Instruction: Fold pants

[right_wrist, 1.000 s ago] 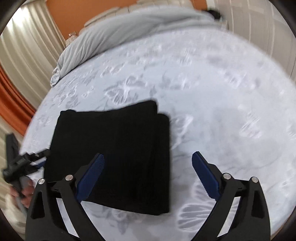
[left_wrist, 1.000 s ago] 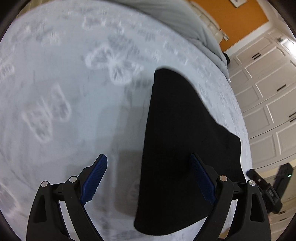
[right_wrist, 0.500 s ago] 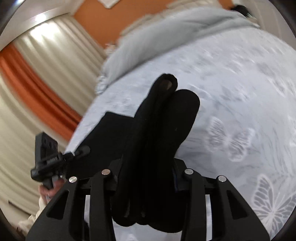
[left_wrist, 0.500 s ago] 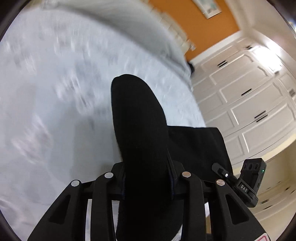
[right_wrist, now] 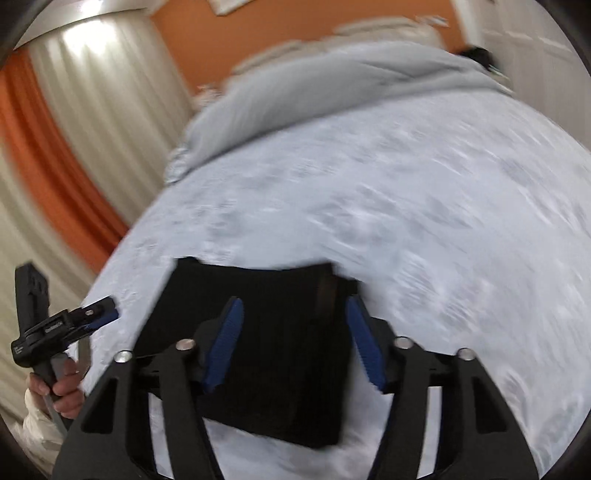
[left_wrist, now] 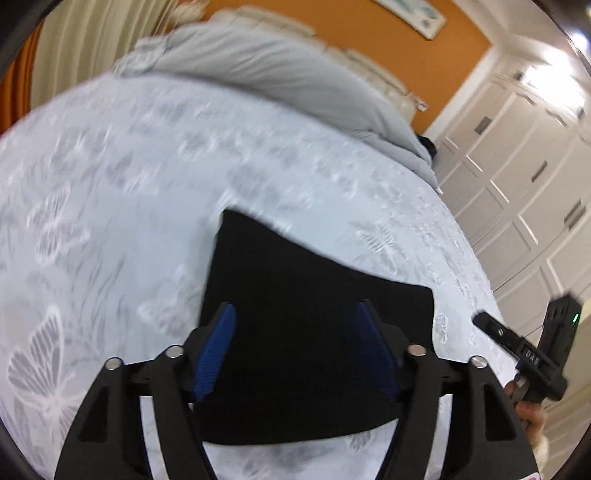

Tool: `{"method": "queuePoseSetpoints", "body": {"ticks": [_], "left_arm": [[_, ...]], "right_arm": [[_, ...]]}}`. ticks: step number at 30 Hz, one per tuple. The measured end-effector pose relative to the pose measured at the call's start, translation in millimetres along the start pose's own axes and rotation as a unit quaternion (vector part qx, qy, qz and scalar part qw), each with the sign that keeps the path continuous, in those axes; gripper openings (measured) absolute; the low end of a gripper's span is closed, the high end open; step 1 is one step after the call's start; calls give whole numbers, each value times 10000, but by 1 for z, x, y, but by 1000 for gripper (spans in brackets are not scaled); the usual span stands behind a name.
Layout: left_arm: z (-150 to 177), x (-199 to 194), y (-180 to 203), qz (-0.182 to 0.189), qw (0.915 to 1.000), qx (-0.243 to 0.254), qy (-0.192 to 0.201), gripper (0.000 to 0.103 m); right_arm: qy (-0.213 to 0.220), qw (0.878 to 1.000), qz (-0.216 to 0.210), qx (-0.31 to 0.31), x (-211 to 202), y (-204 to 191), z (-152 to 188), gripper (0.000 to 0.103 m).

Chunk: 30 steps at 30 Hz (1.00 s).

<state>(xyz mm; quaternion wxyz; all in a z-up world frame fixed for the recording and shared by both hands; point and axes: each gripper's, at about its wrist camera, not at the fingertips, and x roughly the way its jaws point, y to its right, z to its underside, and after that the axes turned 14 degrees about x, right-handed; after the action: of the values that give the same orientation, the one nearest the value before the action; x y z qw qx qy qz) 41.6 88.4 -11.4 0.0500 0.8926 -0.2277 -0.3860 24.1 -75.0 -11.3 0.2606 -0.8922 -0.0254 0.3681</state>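
The black pants [left_wrist: 284, 266] lie folded into a flat packet on the white butterfly bedspread [left_wrist: 110, 192]. My left gripper [left_wrist: 295, 308] hovers over their near left part; its jaws are opening and the blue pads [left_wrist: 218, 343] stand clear of the cloth. In the right wrist view the pants [right_wrist: 266, 291] show stacked layers at their right edge. My right gripper [right_wrist: 293, 301] hangs above that edge, jaws also opening, the cloth lying below and not pinched. Each view also catches the other gripper: the right [left_wrist: 524, 350], the left [right_wrist: 92, 317], each in a hand.
A grey duvet [left_wrist: 288, 74] is bunched at the head of the bed before an orange wall [left_wrist: 369, 33]. White wardrobe doors [left_wrist: 535, 192] line the right side. Cream and orange curtains [right_wrist: 74, 122] hang on the left. The person's hand [right_wrist: 62, 391] is at the bed's edge.
Half a second ago both grippers were shut on a lifted fold of the pants. Now both have let go, and the pants lie flat in a smaller folded packet.
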Motion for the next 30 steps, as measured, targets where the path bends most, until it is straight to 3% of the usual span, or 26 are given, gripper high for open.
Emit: {"method": "queuePoseSetpoints", "body": {"ticks": [3,5,6,8,9,11,13,15,16,18,21,26,30], "left_arm": [[-11,21,23,-340,9987,370,-40,73],[-8,39,33,-539,9971,502,-213,73],[-6,51,35,-714,9951,598,-330,73],[0,60,37,-968,9912,776,-458,73],[3,63,36,-1136,9883,885,-508,73],[7,64,32,-1214,9861,993,-550,73],[8,64,26,-1211,9862,952,-601,73],[9,64,22,-1159,9873,874,-651,74],[10,64,20,-1160,9874,835,-679,74],[10,65,18,-1133,9879,773,-728,74],[12,61,19,-1156,9878,787,-679,74],[18,58,27,-1301,9836,1065,-645,74],[27,57,30,-1354,9805,1230,-721,74]], "right_arm": [[-456,9971,79,-609,40,-29,2,30],[-824,9876,1078,-786,89,-10,1,18],[-877,9845,1382,-634,101,7,-2,16],[-684,9906,1170,169,90,28,-21,11],[-497,9909,1220,271,78,25,-27,13],[-282,9959,854,-30,51,1,-27,14],[-570,9962,622,-239,48,-11,-8,15],[-1014,9879,1054,-519,70,-7,15,15],[-1050,9864,1155,-506,79,4,23,12],[-890,9921,887,-37,60,11,19,12],[-682,9949,678,-298,20,-4,30,18],[-1324,9863,869,-464,35,4,59,19],[-1116,9915,613,-256,14,8,54,20]]}}
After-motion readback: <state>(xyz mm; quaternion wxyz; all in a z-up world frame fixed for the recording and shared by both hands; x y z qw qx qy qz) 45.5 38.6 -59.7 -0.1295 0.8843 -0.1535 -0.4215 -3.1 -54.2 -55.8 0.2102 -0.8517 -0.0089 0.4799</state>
